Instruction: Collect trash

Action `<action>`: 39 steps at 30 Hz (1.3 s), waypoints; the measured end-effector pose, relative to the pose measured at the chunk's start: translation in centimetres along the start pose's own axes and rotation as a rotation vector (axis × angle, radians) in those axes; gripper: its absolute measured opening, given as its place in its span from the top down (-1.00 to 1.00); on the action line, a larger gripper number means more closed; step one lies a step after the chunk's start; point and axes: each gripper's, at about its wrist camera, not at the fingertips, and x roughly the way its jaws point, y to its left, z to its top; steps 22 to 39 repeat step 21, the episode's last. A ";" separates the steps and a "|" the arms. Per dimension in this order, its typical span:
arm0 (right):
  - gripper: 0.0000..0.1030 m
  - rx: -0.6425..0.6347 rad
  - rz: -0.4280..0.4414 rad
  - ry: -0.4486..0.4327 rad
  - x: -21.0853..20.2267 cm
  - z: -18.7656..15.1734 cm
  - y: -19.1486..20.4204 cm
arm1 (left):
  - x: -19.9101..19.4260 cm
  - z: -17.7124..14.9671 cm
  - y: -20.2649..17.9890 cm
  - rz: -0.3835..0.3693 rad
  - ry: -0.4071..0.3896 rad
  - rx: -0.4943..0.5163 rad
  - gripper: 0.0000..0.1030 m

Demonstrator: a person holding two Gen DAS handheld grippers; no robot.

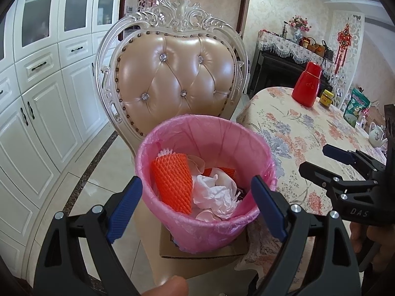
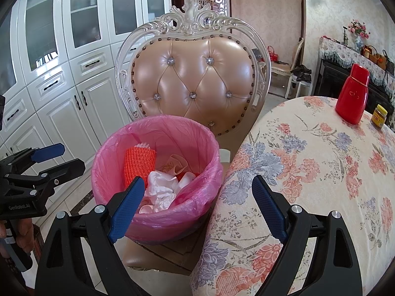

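Observation:
A bin with a pink liner [image 1: 209, 135] stands on a cardboard box on a chair seat; it also shows in the right wrist view [image 2: 158, 128]. Inside lie orange foam netting [image 1: 172, 180], crumpled white tissue [image 1: 214, 194] and other scraps. My left gripper [image 1: 197, 202] is open and empty, its fingers on either side of the bin's near rim. My right gripper [image 2: 197, 207] is open and empty, above the gap between the bin and the table edge. The right gripper also shows in the left wrist view [image 1: 318, 160], and the left gripper in the right wrist view [image 2: 61, 157].
An ornate padded chair [image 2: 195, 79] rises behind the bin. A round table with a floral cloth [image 2: 308, 172] lies to the right, holding a red flask [image 2: 351, 98], a small yellow-lidded jar [image 2: 379, 117], a green packet [image 1: 356, 106] and a teapot [image 1: 376, 135]. White cabinets [image 1: 42, 93] line the left.

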 end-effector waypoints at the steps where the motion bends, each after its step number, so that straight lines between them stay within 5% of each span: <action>1: -0.62 0.000 0.000 0.000 0.0 0.0 0.0 | 0.0 0.0 -0.1 0.004 0.001 0.004 -0.68; 39: -0.62 0.001 0.000 0.004 0.1 -0.2 0.0 | 0.4 0.1 -0.4 0.017 0.009 0.019 -0.68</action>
